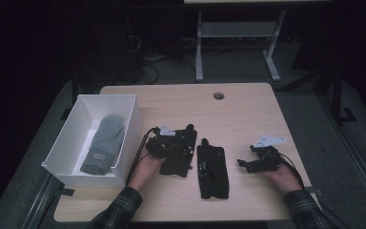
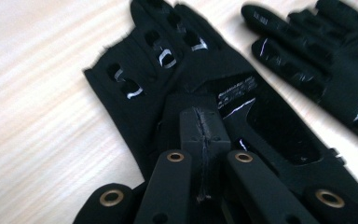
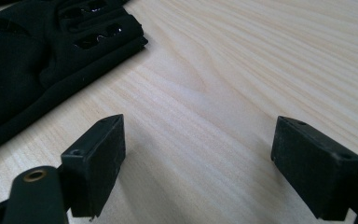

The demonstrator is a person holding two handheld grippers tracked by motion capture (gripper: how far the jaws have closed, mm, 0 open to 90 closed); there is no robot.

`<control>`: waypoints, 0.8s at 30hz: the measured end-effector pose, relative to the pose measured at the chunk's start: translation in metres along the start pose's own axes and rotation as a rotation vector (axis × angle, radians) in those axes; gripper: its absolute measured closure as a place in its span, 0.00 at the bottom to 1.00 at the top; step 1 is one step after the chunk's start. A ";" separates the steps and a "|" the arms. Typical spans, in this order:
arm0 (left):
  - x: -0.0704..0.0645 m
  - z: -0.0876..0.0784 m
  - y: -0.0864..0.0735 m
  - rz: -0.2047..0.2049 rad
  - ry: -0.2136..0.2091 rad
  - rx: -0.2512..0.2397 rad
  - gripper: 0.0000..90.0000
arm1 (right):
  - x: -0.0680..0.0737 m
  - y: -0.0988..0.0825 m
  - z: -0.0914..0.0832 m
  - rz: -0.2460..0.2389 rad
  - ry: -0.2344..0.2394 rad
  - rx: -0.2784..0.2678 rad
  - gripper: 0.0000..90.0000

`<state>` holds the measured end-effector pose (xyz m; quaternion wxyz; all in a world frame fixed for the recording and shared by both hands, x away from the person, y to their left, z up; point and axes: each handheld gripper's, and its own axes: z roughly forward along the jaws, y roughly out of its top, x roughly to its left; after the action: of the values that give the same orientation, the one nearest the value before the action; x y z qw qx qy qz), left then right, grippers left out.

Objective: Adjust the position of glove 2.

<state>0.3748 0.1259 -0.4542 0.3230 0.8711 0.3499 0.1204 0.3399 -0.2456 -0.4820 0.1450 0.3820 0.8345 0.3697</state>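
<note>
I see a pale wooden table (image 1: 248,102) from above, dimly lit. My left gripper (image 1: 175,142) sits at the centre-left on a black glove (image 1: 177,161). In the left gripper view its jaws are pressed tight together over that glove's palm (image 2: 177,88); they seem to pinch a fold of the fabric, though black on black makes it hard to be sure. A second black glove (image 1: 213,171) lies flat just to the right of the first, fingers pointing away from me. My right gripper (image 1: 244,164) rests low over bare wood near the table's right edge, apart from both gloves, its jaws spread wide with nothing between them. At the left edge stands a white box (image 1: 71,136) holding a grey mitten (image 1: 104,143).
</note>
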 end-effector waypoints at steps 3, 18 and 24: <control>-0.002 -0.001 -0.004 0.021 -0.013 0.015 1.00 | 0.000 0.000 0.000 0.000 0.000 0.000 0.20; -0.030 -0.028 -0.035 0.082 -0.141 0.026 1.00 | 0.000 0.000 0.000 0.002 0.000 0.001 0.20; -0.039 -0.035 -0.038 0.094 -0.154 0.018 0.91 | 0.000 0.000 0.000 0.002 0.000 0.000 0.20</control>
<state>0.3113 0.1367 -0.4513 0.3349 0.8962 0.2838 0.0650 0.3398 -0.2454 -0.4820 0.1444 0.3830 0.8342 0.3697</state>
